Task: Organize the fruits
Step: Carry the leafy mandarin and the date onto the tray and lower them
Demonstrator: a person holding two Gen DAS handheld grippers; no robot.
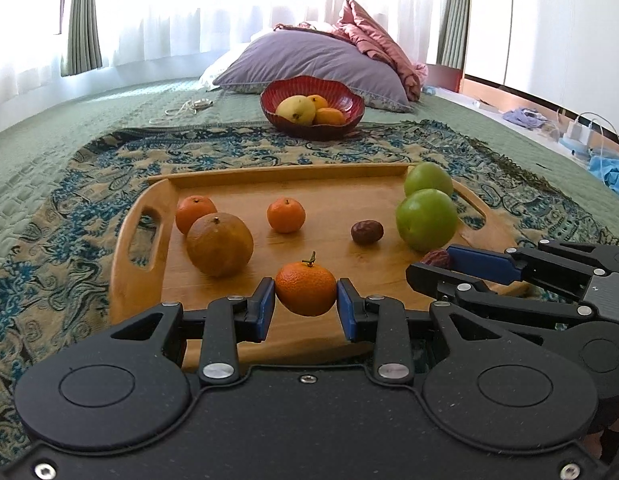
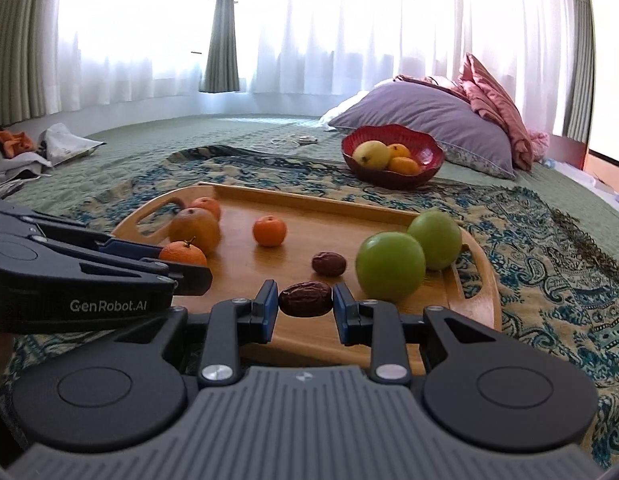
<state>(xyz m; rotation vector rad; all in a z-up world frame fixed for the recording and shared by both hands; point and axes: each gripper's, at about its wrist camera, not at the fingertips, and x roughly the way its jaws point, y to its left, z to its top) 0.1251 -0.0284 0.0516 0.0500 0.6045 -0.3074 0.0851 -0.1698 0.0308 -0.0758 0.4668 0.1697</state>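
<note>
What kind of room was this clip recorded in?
Most likely a bedroom: the wooden tray sits on a patterned throw over a quilted green bedspread, with a purple pillow behind and curtained windows beyond.

In the left wrist view, the right tongs [image 1: 433,270] cover most of a date [image 1: 436,258], so only its top shows, and their body runs off the right edge. In the right wrist view, the left tongs [image 2: 189,266] hide the lower half of a mandarin [image 2: 182,254]. The big orange [image 2: 194,229] screens part of the mandarin behind it [image 2: 207,205]. The bowl [image 2: 427,158] wall hides the undersides of its fruit. The window is blown out white.
</note>
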